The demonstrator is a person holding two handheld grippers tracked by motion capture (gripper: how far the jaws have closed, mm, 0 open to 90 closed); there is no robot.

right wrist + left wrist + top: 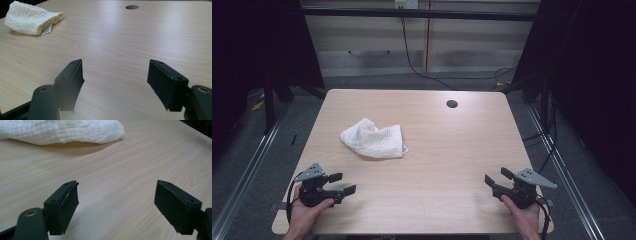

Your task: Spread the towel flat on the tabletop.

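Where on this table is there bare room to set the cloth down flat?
Bare wood runs between the left gripper and right gripper, both open and empty. The whole right half is free too, up to the round hole near the far edge. Only the left middle is taken, by the crumpled white cloth.

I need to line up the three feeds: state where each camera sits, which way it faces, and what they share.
High view: above the near edge, looking forward and down on the table; hands, left gripper, right gripper.
Left gripper view: low, facing the white cloth; open jaws.
Right gripper view: low, facing the cable hole; open jaws.
Shared: the cloth.
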